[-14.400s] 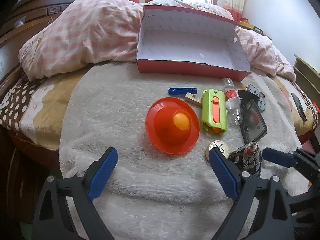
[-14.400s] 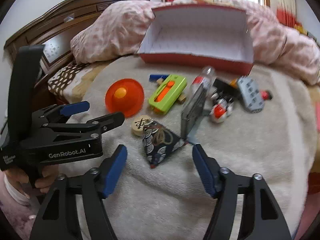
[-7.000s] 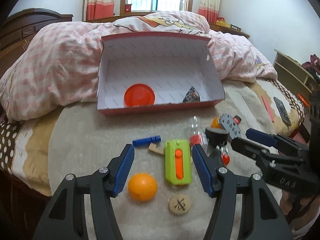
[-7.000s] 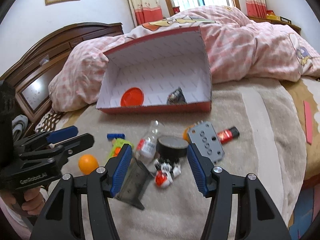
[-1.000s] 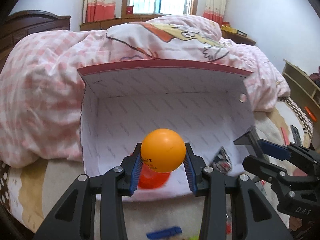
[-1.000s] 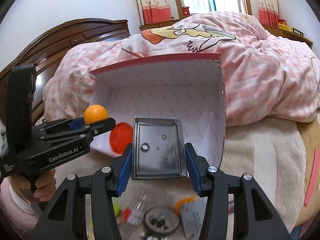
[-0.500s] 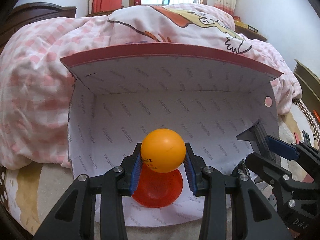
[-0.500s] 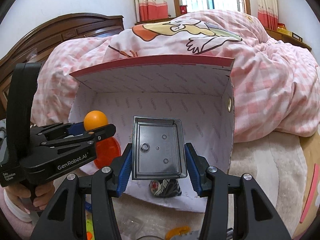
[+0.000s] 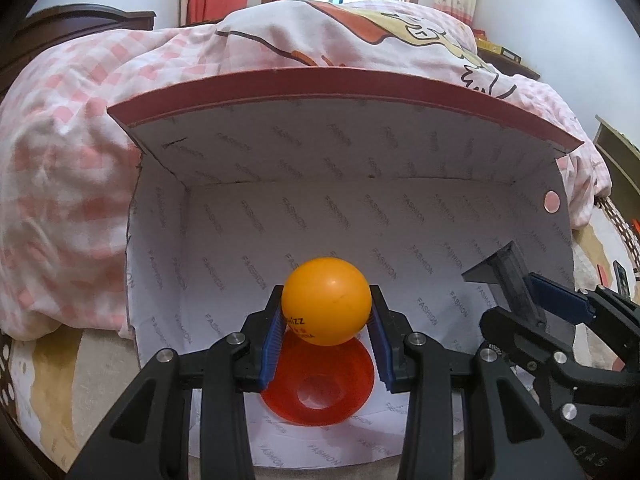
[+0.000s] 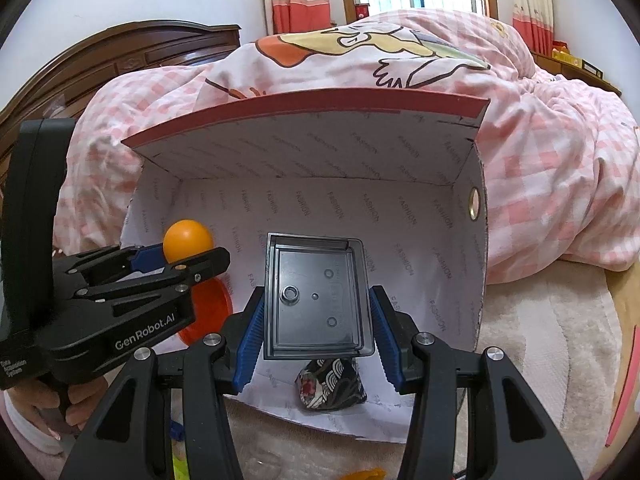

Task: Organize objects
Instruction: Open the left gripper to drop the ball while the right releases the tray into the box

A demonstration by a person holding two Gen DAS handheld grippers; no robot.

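Both grippers have come closer to the white-lined cardboard box (image 9: pixel 400 216), which now fills each view. Left gripper (image 9: pixel 326 330) pinches a smooth orange ball (image 9: pixel 326 301) between its ribbed blue pads, directly above the glossy red plastic dish (image 9: pixel 320 390) on the box floor. Right gripper (image 10: pixel 317 320) clamps a flat grey rectangular tray (image 10: pixel 318 296), with a patterned fabric pouch (image 10: pixel 331 384) lying just beneath it inside the box.

Black left gripper (image 10: pixel 176 258) marked "GenRobot.AI", blue ribbed jaws, silver screws
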